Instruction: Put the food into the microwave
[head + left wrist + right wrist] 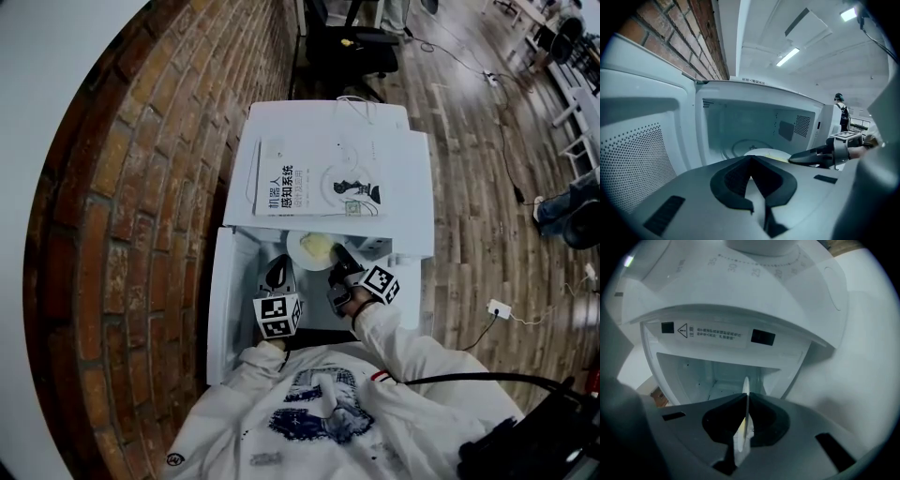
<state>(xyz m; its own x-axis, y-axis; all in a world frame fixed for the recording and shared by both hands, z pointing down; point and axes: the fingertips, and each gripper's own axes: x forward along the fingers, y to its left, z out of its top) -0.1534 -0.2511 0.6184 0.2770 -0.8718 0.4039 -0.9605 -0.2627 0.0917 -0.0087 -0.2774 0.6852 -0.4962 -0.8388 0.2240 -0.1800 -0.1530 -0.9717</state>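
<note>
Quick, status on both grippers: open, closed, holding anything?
Left gripper: closed, holding nothing.
Right gripper: closed on the rim of the plate.

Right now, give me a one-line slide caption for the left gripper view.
Right tool holds the plate of food at the open microwave's mouth; left tool shut and empty.

Brick wall [150, 187], book [319, 187], black office chair [352, 42], wooden floor [469, 141]
</note>
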